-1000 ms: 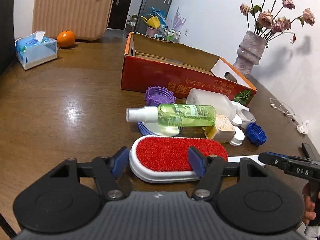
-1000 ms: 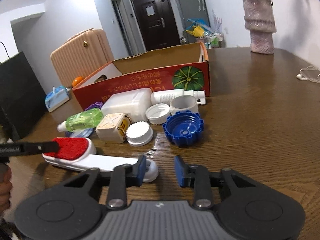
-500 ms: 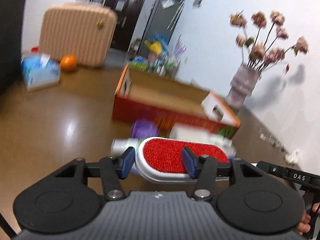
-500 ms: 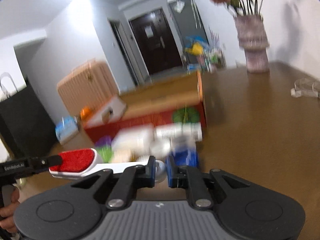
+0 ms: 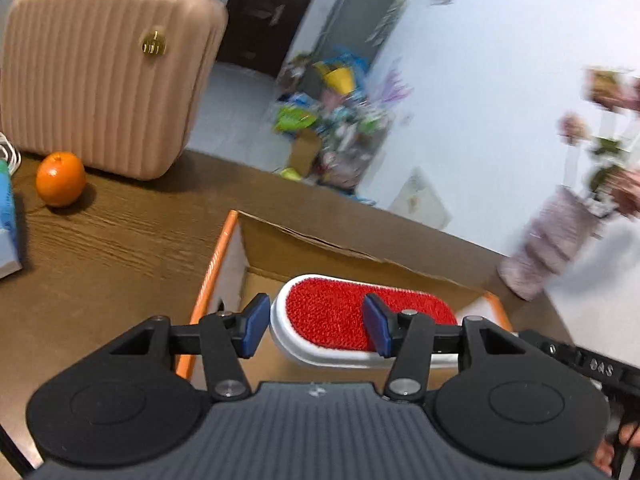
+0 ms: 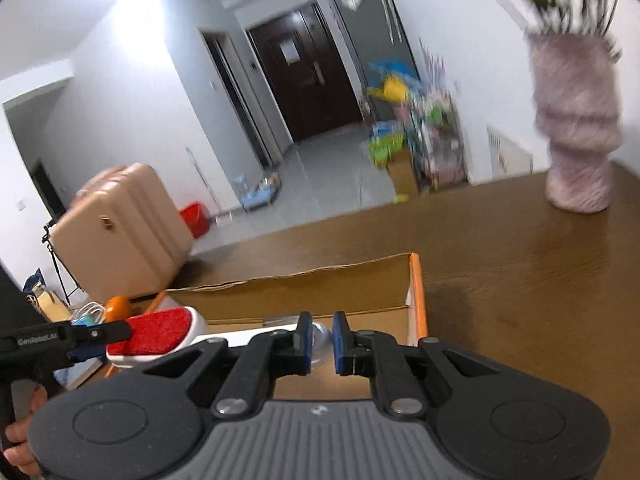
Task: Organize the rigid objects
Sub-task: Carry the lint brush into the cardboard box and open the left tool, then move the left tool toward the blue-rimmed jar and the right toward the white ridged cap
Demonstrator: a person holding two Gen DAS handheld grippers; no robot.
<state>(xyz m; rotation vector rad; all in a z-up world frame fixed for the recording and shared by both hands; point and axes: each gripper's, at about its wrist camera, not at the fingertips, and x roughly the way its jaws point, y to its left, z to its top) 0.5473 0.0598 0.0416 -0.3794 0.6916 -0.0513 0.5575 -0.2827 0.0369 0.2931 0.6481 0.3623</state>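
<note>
Both grippers are carrying 1 lint brush (image 5: 352, 320) above the open cardboard box (image 5: 224, 264) on the wooden table (image 5: 112, 248). The left gripper (image 5: 316, 330) is squeezing the brush's red bristle head from 2 sides, its blue pads (image 5: 253, 330) pressing against the white rim. In the right wrist view, the right gripper (image 6: 320, 342) is pinching the far end of the brush's white handle (image 6: 244, 336), its jaws nearly together with only a narrow gap showing. The brush is hanging level, red face up, over the box's brown interior, not touching the floor of it as far as the views are showing. A pink ribbed suitcase (image 5: 104, 76) is standing at the table's far edge with an orange (image 5: 60, 178) just beside it. A pale purple vase (image 6: 576, 136) is sitting on the table well apart from the box, blurred in both views.
</note>
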